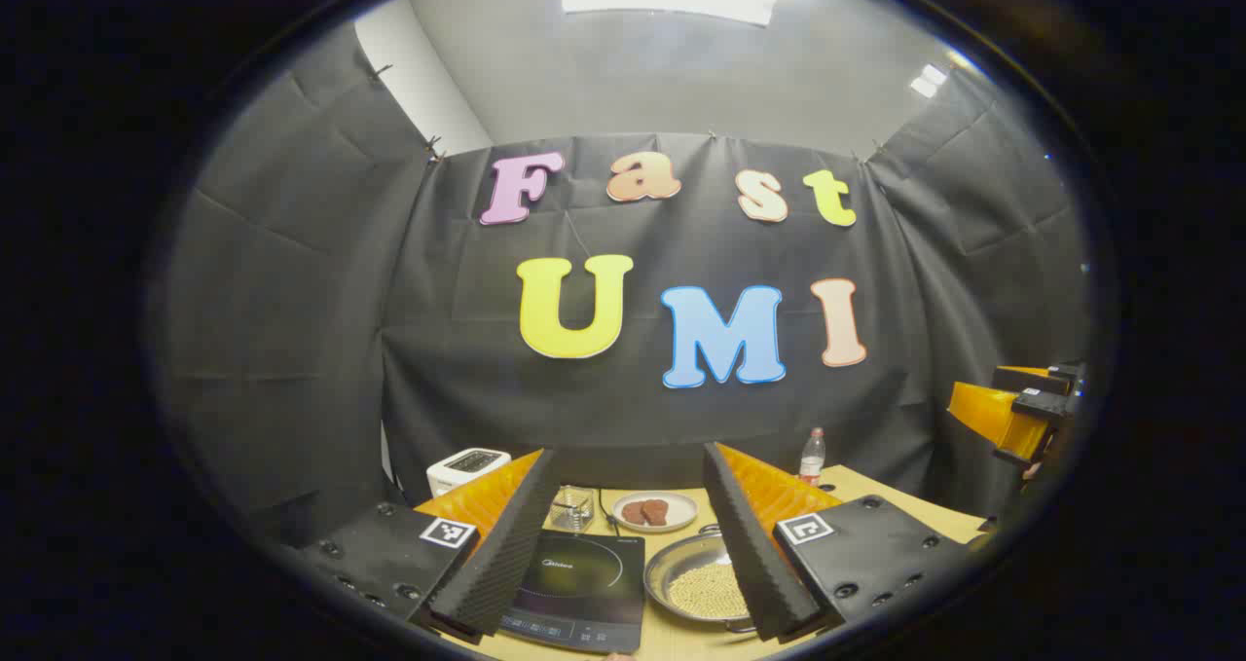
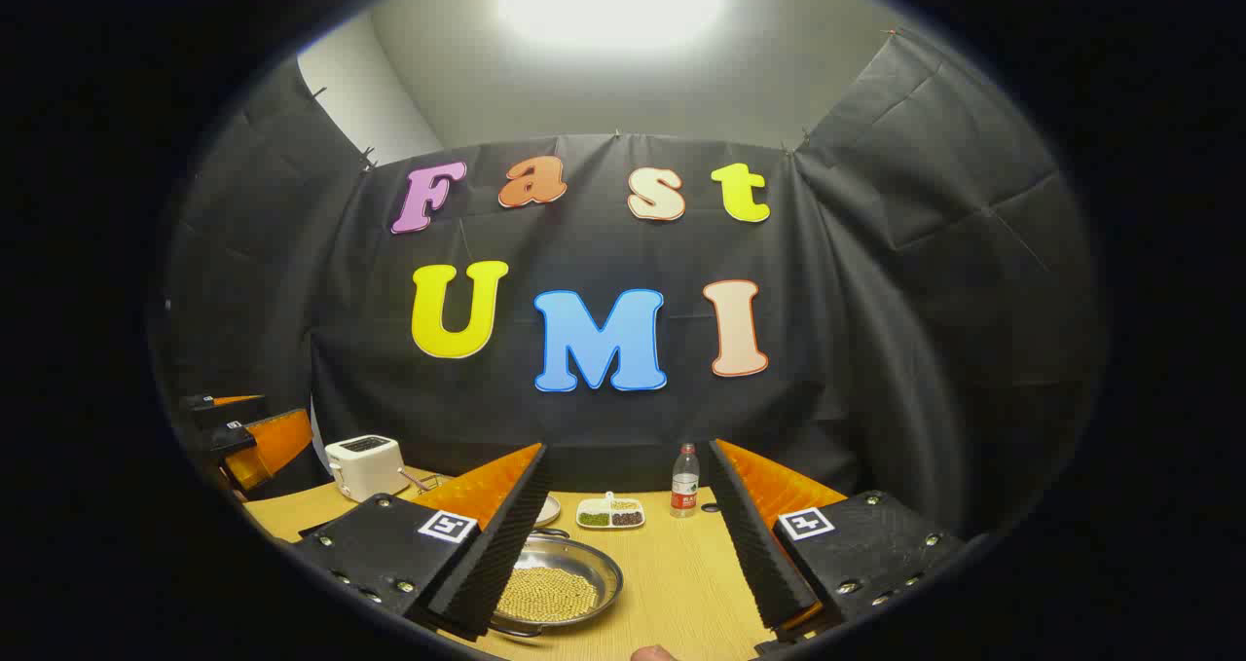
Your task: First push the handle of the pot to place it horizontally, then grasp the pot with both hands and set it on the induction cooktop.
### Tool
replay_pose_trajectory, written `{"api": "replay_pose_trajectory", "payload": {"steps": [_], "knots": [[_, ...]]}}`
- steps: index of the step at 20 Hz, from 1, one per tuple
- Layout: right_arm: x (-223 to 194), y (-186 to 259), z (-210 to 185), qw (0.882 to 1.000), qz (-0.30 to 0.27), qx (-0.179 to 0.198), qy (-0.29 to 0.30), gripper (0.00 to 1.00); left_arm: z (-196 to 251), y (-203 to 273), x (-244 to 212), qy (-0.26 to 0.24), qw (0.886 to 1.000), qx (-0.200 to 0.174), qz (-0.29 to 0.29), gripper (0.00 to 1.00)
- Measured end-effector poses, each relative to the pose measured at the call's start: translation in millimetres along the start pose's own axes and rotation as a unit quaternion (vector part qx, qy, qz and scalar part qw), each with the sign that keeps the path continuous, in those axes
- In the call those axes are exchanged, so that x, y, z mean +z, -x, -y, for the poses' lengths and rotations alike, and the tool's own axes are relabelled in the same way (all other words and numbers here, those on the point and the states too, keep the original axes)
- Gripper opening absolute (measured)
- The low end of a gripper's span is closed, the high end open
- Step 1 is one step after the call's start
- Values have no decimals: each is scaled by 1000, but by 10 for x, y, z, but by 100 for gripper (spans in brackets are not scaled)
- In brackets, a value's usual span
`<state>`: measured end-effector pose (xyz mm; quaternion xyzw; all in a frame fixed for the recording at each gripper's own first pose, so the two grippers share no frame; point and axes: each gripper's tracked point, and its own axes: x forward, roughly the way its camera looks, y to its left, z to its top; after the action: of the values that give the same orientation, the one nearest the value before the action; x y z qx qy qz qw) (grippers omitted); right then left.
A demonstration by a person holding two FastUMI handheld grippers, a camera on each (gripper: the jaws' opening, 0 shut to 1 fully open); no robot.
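Pot (image 1: pixel 703 583) of beans beside branded induction cooktop (image 1: pixel 579 593); bottle (image 2: pixel 684 482) labelled, unreadable

pot (image 1: pixel 703 585) partly hidden behind claw finger, pot handle not discernible

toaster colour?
White toaster, back left on the table; clearest in the right gripper view.

A wooden table (image 2: pixel 672 583) carries everything. In the right gripper view, a metal pot (image 2: pixel 557 583) of pale beans sits at about 7 o'clock, a white toaster (image 2: pixel 363 466) at 9 o'clock, a divided dish (image 2: pixel 610 514) and a water bottle (image 2: pixel 685 482) near the centre. In the left gripper view, a black cooktop (image 1: pixel 582 588) lies at 6 o'clock, just beside the pot. Behind it stand a plate (image 1: pixel 654 510) of brown food and a small glass (image 1: pixel 571 507).
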<state>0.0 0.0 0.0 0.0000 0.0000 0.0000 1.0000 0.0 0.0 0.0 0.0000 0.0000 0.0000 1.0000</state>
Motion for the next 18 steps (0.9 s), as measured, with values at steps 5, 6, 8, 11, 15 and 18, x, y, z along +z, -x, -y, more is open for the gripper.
{"api": "replay_pose_trajectory", "payload": {"steps": [5, 6, 8, 11, 15, 18], "knots": [[19, 17, 36, 1000, 0, -2, -1, 97, -10, 32, -5, -3, 1000, 2, -1, 97], [21, 23, 37, 1000, 0, -2, 0, 97, -6, 42, -3, -4, 1000, 2, -1, 99], [19, 31, 39, 1000, 0, -1, 1, 96, 11, 45, 5, -8, 1000, 2, -1, 97], [16, 38, 54, 1000, -2, 1, 0, 96, 30, 79, 13, -8, 1000, 2, 0, 99], [26, 37, 59, 1000, -1, 2, 3, 96, 23, 103, 29, -6, 1000, 6, 2, 97], [13, 40, 81, 1000, -3, 0, 2, 96, 29, 110, 43, -7, 1000, 8, 4, 94]]}}
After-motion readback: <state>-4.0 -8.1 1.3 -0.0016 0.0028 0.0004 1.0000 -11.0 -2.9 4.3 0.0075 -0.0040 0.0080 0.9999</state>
